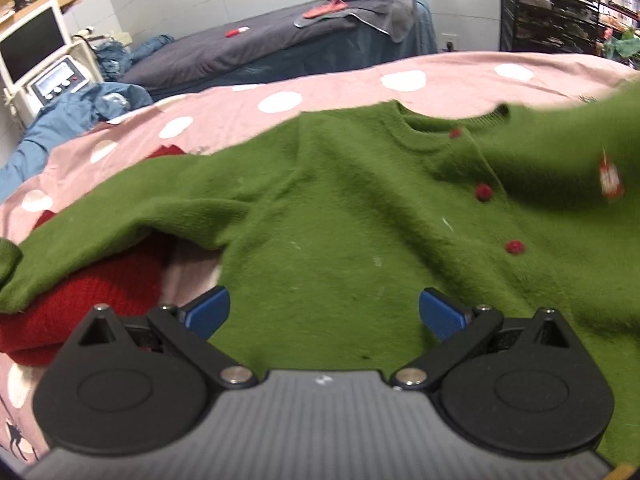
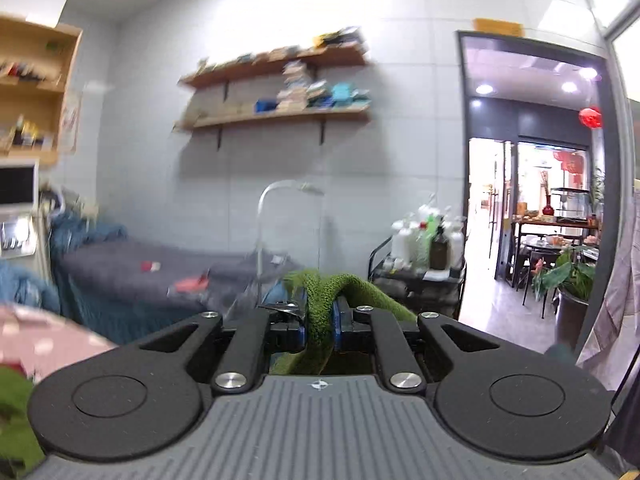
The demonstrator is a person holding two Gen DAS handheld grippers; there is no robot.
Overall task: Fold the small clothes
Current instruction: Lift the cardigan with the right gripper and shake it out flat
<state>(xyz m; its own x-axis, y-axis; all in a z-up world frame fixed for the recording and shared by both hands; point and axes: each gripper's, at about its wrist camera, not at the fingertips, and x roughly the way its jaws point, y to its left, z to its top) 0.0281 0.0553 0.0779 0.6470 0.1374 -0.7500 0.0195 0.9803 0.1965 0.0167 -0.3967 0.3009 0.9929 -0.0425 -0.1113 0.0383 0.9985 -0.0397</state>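
Left wrist view shows a pink dotted bedspread (image 1: 340, 76) carrying the green cardigan (image 1: 340, 216), spread over a red knit (image 1: 80, 292), with the left claw (image 1: 324, 312) spread above its hem, while the right claw (image 2: 320, 320) pinches a lifted fold of it.

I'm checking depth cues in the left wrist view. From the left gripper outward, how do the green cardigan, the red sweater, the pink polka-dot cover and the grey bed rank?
1. green cardigan: directly under the open left gripper.
2. red sweater: just to the left, partly under a green sleeve.
3. pink polka-dot cover: beneath both, stretching beyond the collar.
4. grey bed: farthest, by the wall.
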